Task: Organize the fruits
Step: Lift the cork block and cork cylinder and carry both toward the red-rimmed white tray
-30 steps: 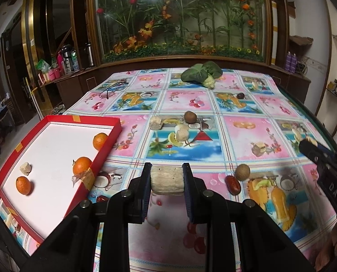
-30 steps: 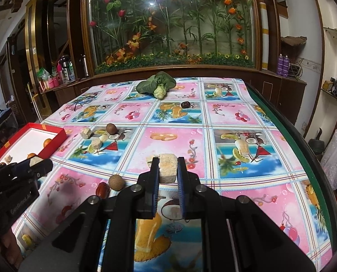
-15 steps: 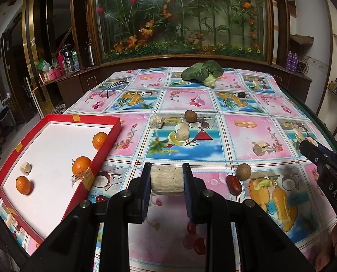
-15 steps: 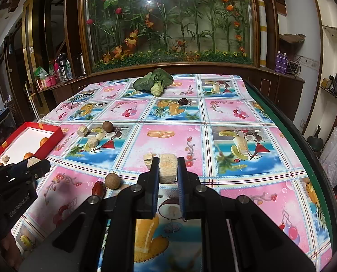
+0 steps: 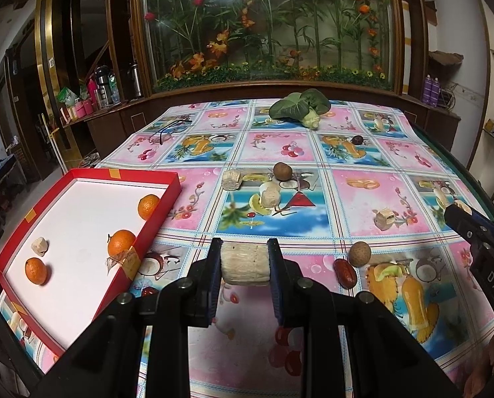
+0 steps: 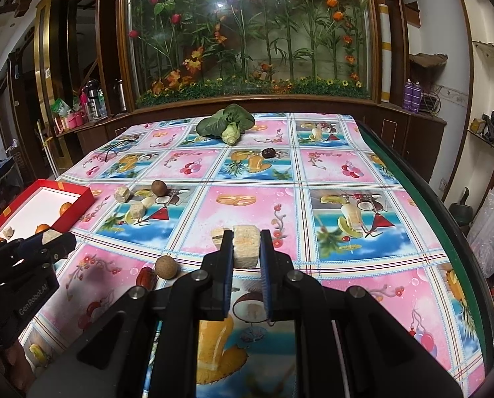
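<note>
My left gripper (image 5: 244, 265) is shut on a pale beige cylindrical fruit chunk (image 5: 245, 263), held above the table just right of the red tray (image 5: 167, 199). The tray has a white floor and holds three oranges (image 5: 121, 242) and one small beige chunk (image 5: 39, 246). My right gripper (image 6: 246, 248) is shut on a squarish beige chunk (image 6: 246, 247) above the table's middle; another beige piece (image 6: 217, 233) lies just behind it. A brown round fruit (image 5: 360, 253) and a red date (image 5: 345, 272) lie between the grippers.
Two beige chunks (image 5: 232, 179) (image 5: 269, 197) and a brown round fruit (image 5: 282, 170) lie mid-table on the fruit-print cloth. A leafy green vegetable (image 5: 298, 107) and a dark fruit (image 5: 357, 140) lie at the far end. The table's dark edge (image 6: 446, 232) runs along the right.
Both grippers keep their chunks. The right gripper has lifted and drifted slightly; the left view has shifted only slightly.
</note>
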